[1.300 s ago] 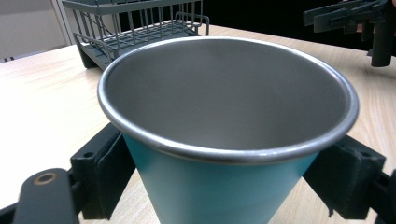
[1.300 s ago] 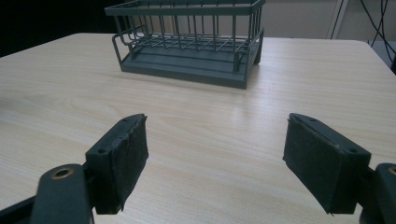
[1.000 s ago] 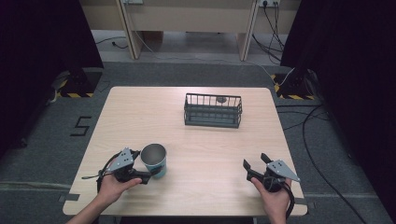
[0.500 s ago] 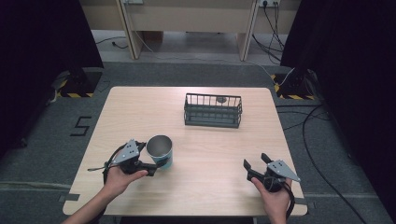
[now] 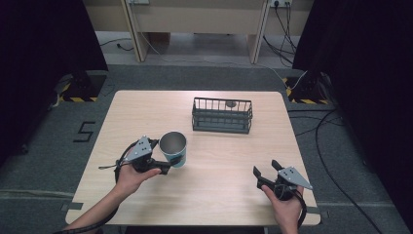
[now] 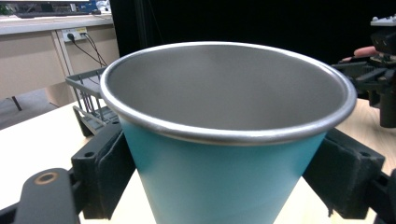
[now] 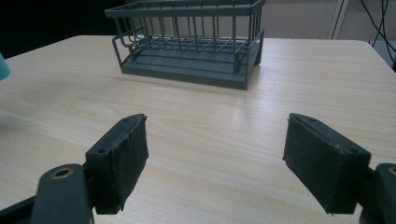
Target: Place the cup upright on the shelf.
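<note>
Left tongs (image 5: 164, 165) carried teal cup (image 5: 174, 148) farther toward basket (image 5: 222, 116).

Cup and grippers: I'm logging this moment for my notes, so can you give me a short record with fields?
cup: teal outside, metal inside, upright, looks empty
left gripper: shut on the cup's sides
right gripper: open, holding nothing, low over the table
wire basket: far side of the table, apart from the cup

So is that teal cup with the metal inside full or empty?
Empty. The left gripper view looks straight into the teal metal-lined cup, held upright between the left gripper jaws, and shows bare grey walls, no liquid.
</note>
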Demonstrator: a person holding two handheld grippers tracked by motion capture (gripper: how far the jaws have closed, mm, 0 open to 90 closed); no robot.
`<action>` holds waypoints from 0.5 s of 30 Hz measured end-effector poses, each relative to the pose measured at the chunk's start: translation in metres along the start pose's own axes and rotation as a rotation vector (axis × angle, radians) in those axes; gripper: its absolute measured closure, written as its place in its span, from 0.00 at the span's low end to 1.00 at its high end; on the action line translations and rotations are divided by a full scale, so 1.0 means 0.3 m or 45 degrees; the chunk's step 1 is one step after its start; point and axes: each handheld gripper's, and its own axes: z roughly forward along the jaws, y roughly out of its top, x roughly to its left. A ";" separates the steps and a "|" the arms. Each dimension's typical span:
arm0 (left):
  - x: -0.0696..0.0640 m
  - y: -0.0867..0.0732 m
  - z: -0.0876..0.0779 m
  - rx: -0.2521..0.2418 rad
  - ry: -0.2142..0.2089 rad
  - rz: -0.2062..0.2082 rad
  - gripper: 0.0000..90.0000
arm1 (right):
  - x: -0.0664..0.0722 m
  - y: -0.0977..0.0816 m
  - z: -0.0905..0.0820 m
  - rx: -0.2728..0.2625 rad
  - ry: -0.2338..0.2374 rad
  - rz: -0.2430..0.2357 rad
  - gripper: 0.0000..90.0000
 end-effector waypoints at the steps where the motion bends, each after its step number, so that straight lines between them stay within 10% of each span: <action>1: 0.000 0.000 0.000 0.000 0.000 0.000 0.17 | -0.001 0.000 0.000 -0.001 0.001 -0.005 0.25; 15: 0.030 0.057 0.051 -0.023 0.016 0.020 0.17 | 0.003 -0.002 0.006 0.005 0.014 -0.003 0.25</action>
